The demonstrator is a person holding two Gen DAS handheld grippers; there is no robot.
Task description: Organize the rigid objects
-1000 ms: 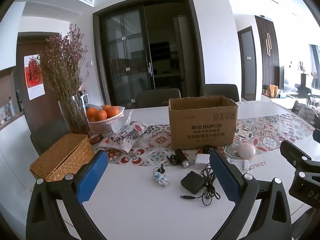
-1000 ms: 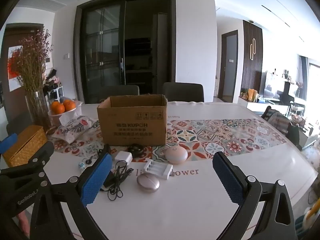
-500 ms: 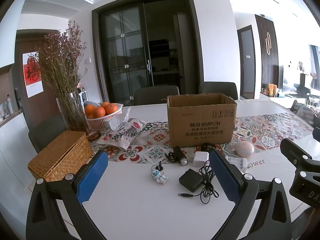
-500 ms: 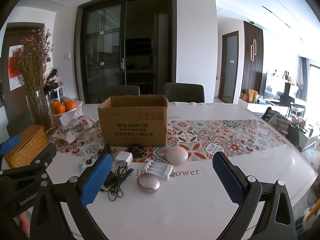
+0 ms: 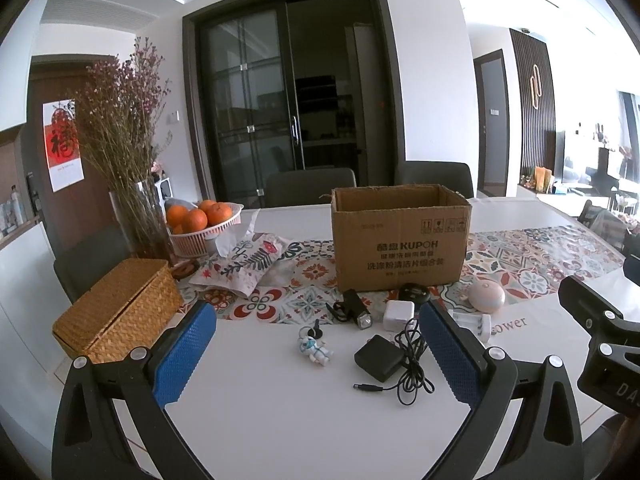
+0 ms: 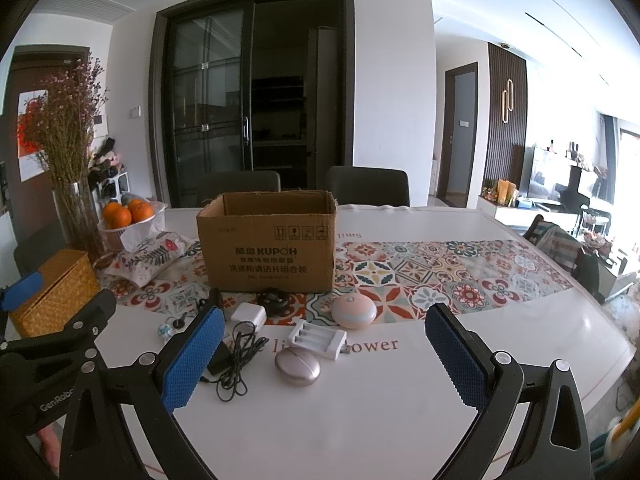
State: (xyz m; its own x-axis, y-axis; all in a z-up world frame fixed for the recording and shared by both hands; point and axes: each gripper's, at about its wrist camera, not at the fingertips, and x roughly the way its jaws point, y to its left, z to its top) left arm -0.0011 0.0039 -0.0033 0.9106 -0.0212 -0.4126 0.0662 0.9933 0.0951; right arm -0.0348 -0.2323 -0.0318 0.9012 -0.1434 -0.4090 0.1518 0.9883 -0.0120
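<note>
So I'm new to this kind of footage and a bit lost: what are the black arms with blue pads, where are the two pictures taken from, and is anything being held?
There is no robot. A person holds a hand-held gripper in each hand, with a camera looking along its fingers. One picture looks from the left hand-held gripper, the other from the right hand-held gripper. The blue pads are the fingertips. Both are wide open and hold nothing. On the white table an open cardboard box stands. In front of it lie small things: a black adapter with cable, a white charger, an astronaut figure, a battery holder and a silver oval case.
</note>
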